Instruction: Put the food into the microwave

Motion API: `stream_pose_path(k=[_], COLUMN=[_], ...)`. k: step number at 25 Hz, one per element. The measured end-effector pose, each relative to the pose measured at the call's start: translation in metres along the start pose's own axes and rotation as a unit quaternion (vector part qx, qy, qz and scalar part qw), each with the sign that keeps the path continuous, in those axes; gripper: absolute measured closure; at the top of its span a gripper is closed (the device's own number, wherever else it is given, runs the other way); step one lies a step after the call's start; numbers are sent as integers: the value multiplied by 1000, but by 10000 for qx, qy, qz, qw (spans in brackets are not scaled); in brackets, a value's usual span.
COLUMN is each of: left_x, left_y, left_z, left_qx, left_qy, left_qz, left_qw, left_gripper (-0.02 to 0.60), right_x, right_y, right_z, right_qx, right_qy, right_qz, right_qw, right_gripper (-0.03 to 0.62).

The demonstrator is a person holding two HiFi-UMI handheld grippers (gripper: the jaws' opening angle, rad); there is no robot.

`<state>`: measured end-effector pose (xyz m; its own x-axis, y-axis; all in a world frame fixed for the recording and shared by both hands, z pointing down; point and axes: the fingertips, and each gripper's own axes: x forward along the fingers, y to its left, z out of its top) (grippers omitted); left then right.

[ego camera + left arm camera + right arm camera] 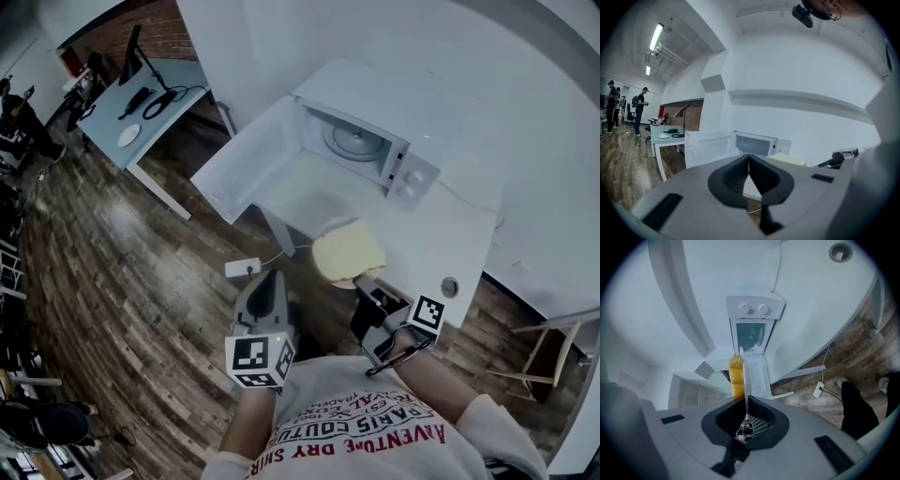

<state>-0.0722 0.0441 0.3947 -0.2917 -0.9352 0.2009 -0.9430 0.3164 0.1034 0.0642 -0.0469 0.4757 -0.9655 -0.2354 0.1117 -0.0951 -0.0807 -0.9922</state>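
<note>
Head view: the microwave [361, 141] stands on the white tabletop [450, 234], its door [248, 155] swung open over the tabletop's left edge, cavity empty apart from the turntable [354, 141]. The yellow food [349, 251] hangs over the near edge of the tabletop, in front of the open cavity, carried by the right gripper [364, 281]. The left gripper [269, 279] is off the near edge, above the wooden floor [122, 281]. Left gripper view: jaws clenched together, nothing between them; the microwave is ahead. Right gripper view: jaws clamped on the rim of a thin white plate [746, 373], seen edge-on, with the food lying on it.
</note>
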Motion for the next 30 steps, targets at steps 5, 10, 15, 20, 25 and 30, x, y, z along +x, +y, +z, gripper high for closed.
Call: stream_pose_path(k=[5, 10, 15, 20, 25, 30], left_x=[57, 127, 196, 258, 304, 329], left_y=[11, 25, 33, 48, 53, 50], left_z=[5, 23, 40, 58, 58, 46], left_qx=[20, 88, 311, 522, 614, 643], left_qy=[74, 161, 306, 393, 496, 674], left_qz=[-395, -914, -1581, -2095, -2582, -2994], left_qw=[9992, 9956, 9865, 9756, 9629, 9496], left_gripper=[574, 574, 574, 574, 574, 574], right_x=[29, 68, 108, 151, 179, 193], right_y=[-4, 2, 15, 23, 19, 5], right_z=[28, 63, 90, 115, 139, 153], right_qx=[111, 207, 400, 494, 575, 630], right_qy=[-346, -819, -1283, -1737, -2210, -2608], right_qz=[-32, -52, 121, 165, 168, 31], right_qw=[9993, 9964, 9909, 9834, 9734, 9633], right_gripper=[572, 572, 572, 572, 572, 572])
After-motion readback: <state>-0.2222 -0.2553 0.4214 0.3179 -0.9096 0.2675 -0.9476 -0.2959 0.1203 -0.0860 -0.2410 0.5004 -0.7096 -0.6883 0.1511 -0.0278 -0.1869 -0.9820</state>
